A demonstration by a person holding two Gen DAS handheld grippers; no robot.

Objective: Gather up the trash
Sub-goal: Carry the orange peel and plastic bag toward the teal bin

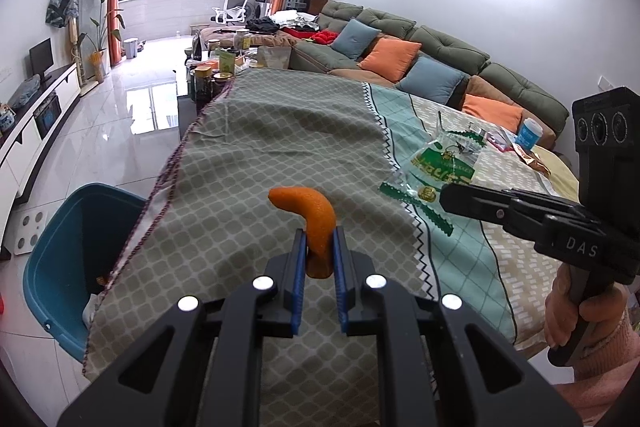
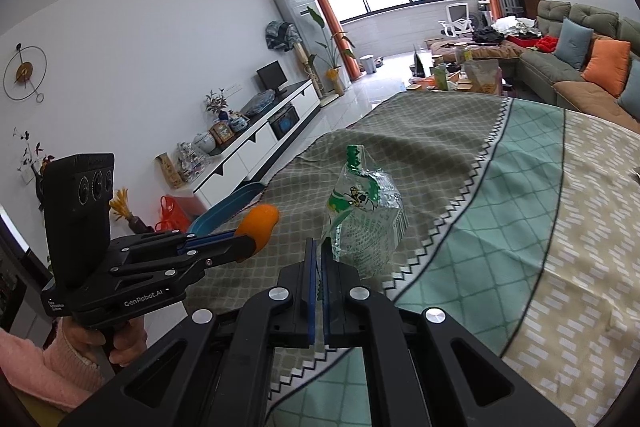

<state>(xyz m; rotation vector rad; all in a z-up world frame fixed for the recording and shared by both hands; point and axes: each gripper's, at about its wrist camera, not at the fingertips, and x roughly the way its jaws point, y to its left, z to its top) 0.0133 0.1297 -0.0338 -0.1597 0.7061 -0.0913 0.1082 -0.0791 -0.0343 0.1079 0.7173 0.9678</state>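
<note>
My left gripper (image 1: 319, 251) is closed almost fully on a curled piece of orange peel (image 1: 312, 215), which stands up between the blue pads with most of its length above them. The hold is low on a curved, slick strip, so I judge it could pivot or slide out if I swing too fast.

My right gripper (image 2: 319, 259) is fully closed on the edge of a crinkled clear plastic wrapper with green print (image 2: 362, 215), which sticks up ahead of its jaws. Only a thin corner is pinched; a jerk could tear it free.

Below and left of my left gripper sits the blue plastic bin (image 1: 56, 251), partly tucked under the hanging patterned tablecloth (image 1: 280, 123). A release too early would land trash on the cloth, not inside.

Ahead and right, another green-printed wrapper (image 1: 440, 163) remains on the cloth.
</note>
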